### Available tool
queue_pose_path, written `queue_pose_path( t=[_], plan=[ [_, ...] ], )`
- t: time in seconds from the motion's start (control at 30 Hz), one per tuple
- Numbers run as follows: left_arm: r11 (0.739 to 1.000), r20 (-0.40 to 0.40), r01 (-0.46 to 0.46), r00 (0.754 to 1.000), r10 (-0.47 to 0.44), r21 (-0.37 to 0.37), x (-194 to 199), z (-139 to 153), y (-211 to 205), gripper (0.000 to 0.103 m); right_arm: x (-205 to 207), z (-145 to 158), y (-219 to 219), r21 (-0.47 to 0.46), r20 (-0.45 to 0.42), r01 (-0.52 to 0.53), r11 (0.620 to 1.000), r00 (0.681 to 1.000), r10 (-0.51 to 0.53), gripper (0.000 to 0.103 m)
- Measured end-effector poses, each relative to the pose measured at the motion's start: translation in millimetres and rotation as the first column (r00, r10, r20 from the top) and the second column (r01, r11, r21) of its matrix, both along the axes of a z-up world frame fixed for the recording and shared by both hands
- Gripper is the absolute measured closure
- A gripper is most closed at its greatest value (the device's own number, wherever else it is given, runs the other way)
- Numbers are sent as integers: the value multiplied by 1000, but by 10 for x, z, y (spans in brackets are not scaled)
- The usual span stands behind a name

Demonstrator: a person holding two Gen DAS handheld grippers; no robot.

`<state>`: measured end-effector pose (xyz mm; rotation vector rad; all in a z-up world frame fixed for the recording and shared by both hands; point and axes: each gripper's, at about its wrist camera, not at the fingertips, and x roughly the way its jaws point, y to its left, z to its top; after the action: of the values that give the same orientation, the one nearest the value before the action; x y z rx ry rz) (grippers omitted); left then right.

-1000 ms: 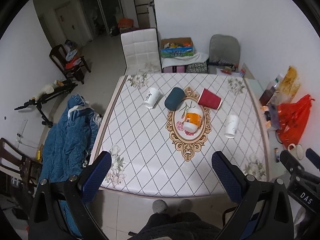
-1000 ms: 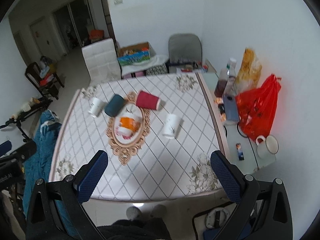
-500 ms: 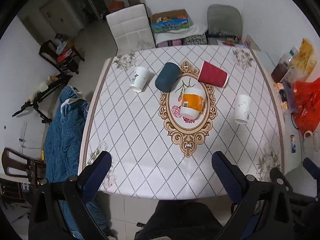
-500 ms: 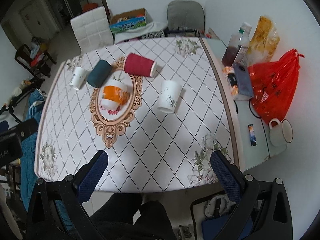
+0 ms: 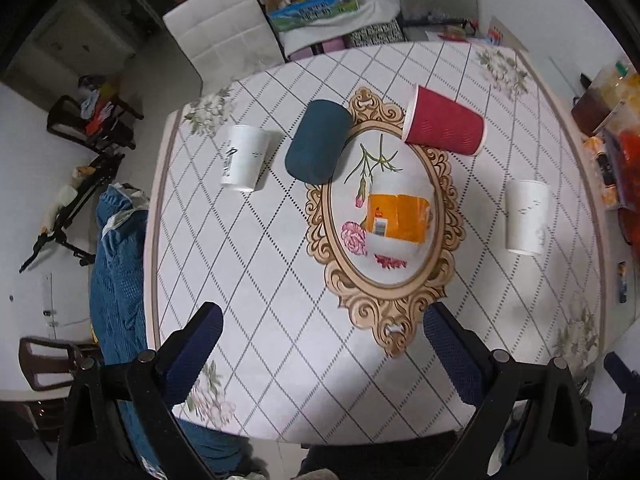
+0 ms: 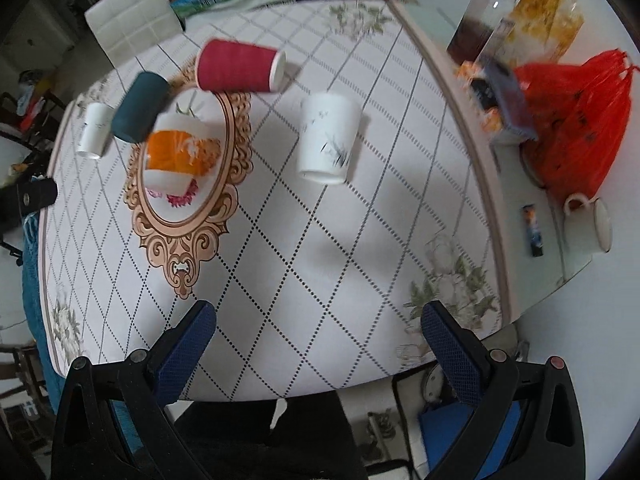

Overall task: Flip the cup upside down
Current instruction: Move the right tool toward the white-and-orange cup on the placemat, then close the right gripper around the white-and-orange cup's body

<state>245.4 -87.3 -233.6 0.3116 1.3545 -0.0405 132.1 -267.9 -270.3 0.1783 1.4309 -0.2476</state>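
Several cups lie on their sides on the patterned table [image 5: 280,360]: a white cup [image 5: 242,158] at the left, a dark teal cup [image 5: 318,146], a red ribbed cup [image 5: 444,126], an orange-and-white cup [image 5: 396,216] in the oval ornament, and a white cup [image 5: 526,216] at the right. They also show in the right wrist view: red [image 6: 240,66], teal [image 6: 140,106], orange [image 6: 180,156], the right white cup [image 6: 328,138], the left white cup [image 6: 94,130]. My left gripper [image 5: 320,344] and right gripper [image 6: 318,340] are open and empty, high above the table's near edge.
A red plastic bag [image 6: 572,120], a bottle [image 6: 476,28], a snack bag [image 6: 540,16] and an enamel mug [image 6: 588,224] sit on a side surface at the right. A blue blanket [image 5: 116,264] hangs left of the table. A white chair [image 5: 220,40] stands behind.
Both grippers have moved forward and tilted down over the table, so the cups look larger and closer. The cups have not moved. Both grippers stayed open.
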Motion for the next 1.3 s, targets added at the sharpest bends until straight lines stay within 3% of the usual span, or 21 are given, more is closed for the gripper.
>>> queue_pose_path(
  t=[0.3, 0.6, 0.9, 1.3],
  plan=[
    [998, -124, 62, 990, -61, 2, 621, -570, -157, 0, 351, -607, 74, 23, -116, 30, 999, 993, -27, 0],
    [993, -230, 115, 966, -117, -20, 939, -978, -381, 0, 605, -1037, 50, 47, -197, 35, 998, 980, -25, 0],
    [987, -291, 150, 944, -158, -50, 1069, -1250, -539, 0, 639, -1238, -19, 39, -245, 45, 998, 969, -34, 0],
    [963, -300, 269, 918, -260, -11, 1093, -1586, -741, 1, 645, -1351, -240, 23, -284, 67, 997, 957, -58, 0]
  ],
)
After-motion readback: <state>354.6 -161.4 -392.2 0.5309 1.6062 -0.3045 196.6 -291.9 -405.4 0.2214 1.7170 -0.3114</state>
